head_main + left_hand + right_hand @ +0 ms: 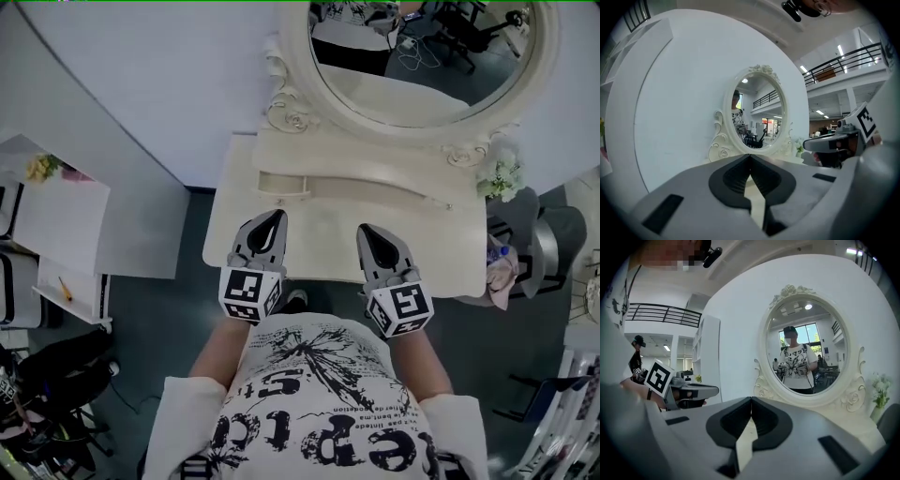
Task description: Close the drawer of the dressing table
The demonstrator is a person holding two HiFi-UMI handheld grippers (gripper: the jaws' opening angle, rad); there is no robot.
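- The dark pads of the left grey two-jaw gripper (750, 156) are meeting at their tips, with nothing between them.
- The right grey two-jaw gripper (751, 398) is showing the same: jaws together and empty.
- In the head view the left gripper (275, 217) and the right gripper (366, 230) are pointing side by side toward the far wall. Both are sitting over the near half of the cream-white dressing table (319, 239), and I cannot tell whether either is touching its top.
- The task's thing seems to be the shallow cream drawer (283, 184) at the far left of the table, in the low raised tier under the oval mirror in its carved cream frame (422, 80). Its front appears to be standing slightly proud, though this is hard to judge from above.
- The left gripper is lying nearer to that drawer; the right one is facing the tier's middle, well apart from it.
- Pushing with narrow closed tips is risking a skid off the smooth front, likely if contact lands beside the small knob or at an angle.
- Pressing only one end could be skewing the drawer in its slot and jamming it.
- Too hard a shove could be carrying the tips on into the carved frame, or rocking the white flower spray (502, 176) at the far right.
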